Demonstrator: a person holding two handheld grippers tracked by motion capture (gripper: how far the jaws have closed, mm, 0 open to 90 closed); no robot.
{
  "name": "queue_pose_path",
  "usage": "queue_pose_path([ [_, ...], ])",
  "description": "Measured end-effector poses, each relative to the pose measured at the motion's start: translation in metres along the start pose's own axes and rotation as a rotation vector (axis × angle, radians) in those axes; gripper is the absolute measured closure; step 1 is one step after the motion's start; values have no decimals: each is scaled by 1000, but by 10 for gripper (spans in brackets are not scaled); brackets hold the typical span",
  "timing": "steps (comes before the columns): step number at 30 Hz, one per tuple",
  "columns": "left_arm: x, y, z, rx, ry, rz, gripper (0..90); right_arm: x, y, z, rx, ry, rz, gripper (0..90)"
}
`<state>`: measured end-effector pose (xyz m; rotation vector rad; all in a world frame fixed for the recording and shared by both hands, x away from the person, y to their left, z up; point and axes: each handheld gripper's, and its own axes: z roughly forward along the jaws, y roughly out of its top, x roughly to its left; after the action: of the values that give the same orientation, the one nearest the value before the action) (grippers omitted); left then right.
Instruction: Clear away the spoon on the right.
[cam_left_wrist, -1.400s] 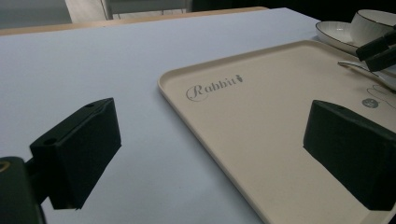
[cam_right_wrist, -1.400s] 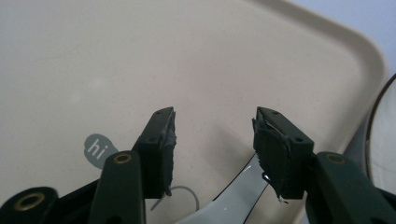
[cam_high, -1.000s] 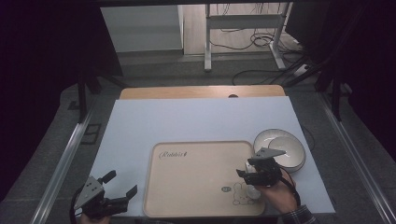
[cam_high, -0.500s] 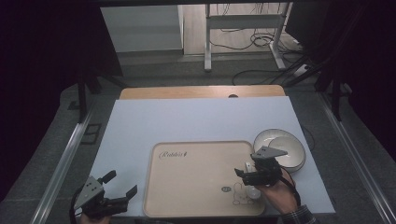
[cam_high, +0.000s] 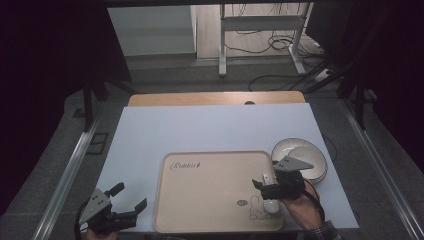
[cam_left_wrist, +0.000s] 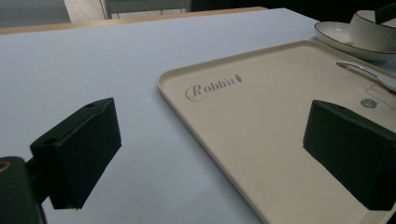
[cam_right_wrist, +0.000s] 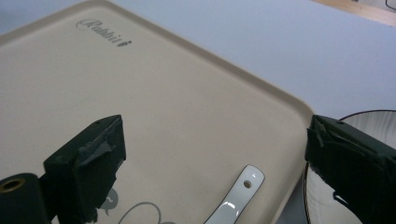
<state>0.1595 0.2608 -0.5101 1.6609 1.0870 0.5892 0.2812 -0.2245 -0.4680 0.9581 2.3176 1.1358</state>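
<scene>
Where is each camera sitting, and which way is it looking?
High view: above the person's side, looking forward and down at the table; the right hand and both claws show.
Left gripper view: rides the left claw, facing across the tray toward the bowl; its open jaws show.
Right gripper view: rides the right claw, above the spoon; its open jaws show.
All share the tray's Rabbit lettering.

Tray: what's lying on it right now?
A white spoon lies on the tray near its right edge, under the open right gripper. Its bowl end is covered by the gripper in the high view.
</scene>
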Motion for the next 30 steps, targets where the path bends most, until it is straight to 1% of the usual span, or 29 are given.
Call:
queue_pose_path([
  [3, 0, 0, 0, 2, -1, 1, 41, 0, 0, -2, -21, 4, 1, 35],
  [10, 0, 0, 0, 3, -5, -3, 43, 1, -2, -6, -38, 3, -8, 25],
  [13, 1, 0, 0, 4, -7, -3, 44, 0, -2, -10, -54, 3, -11, 24],
  [18, 1, 0, 0, 3, -8, -4, 45, -3, -2, -16, -71, -12, -17, 24],
  [30, 1, 0, 0, 5, -9, -2, 43, -9, -8, -31, -100, -38, 1, 21],
])
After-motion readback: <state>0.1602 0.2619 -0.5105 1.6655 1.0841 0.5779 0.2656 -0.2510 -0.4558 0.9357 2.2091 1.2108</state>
